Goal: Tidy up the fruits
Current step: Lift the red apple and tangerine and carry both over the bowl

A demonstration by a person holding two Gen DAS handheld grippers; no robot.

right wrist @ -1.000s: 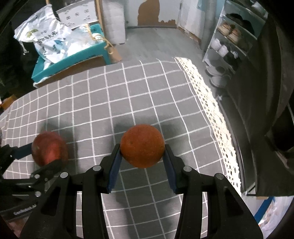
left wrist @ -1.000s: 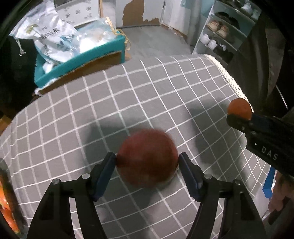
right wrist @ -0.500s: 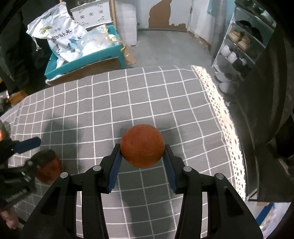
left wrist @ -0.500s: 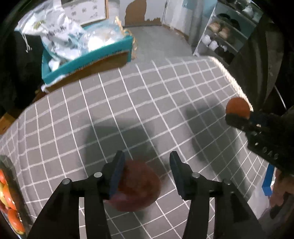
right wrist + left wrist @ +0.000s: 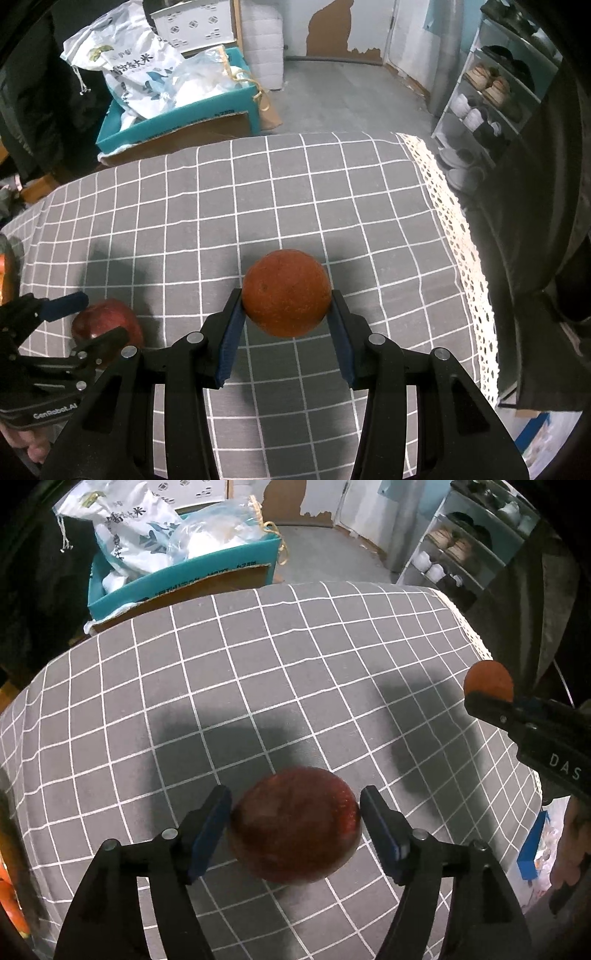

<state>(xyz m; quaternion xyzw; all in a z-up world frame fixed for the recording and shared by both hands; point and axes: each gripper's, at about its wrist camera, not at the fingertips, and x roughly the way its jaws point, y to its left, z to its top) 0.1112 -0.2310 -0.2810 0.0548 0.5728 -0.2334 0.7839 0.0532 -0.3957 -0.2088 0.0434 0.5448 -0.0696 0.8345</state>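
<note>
Left wrist view: the left gripper [image 5: 295,808] points steeply down at a counter [image 5: 229,686] covered with a grey cloth checked in white. A dark red apple [image 5: 295,823] sits between its blue pads [image 5: 208,830], low in the middle of the cloth and nearer the near edge than the far one. The jaws are opening with the apple between them; the pads stand close at either side, and whether they still press on it cannot be told. The apple appears to lie on the cloth. At the counter's right edge the right gripper [image 5: 491,696] reaches in, an orange [image 5: 488,677] showing above its tip. Beyond the far edge stands a teal box [image 5: 177,579] stuffed with white bags. An orange-coloured thing shows at the left border, too cropped to name.

Right wrist view: the right gripper [image 5: 287,321] has its jaws closed on the orange [image 5: 286,293], the pads pressing both flanks and holding it clear above the cloth, over the counter's middle. The counter's [image 5: 332,192] right edge carries a white lace trim [image 5: 465,236]. Toward the near left corner the apple [image 5: 105,325] lies on the cloth between the fingers of the left gripper [image 5: 92,319]. The box [image 5: 173,118] stands past the far edge, and a shoe rack [image 5: 491,96] is at far right.
</note>
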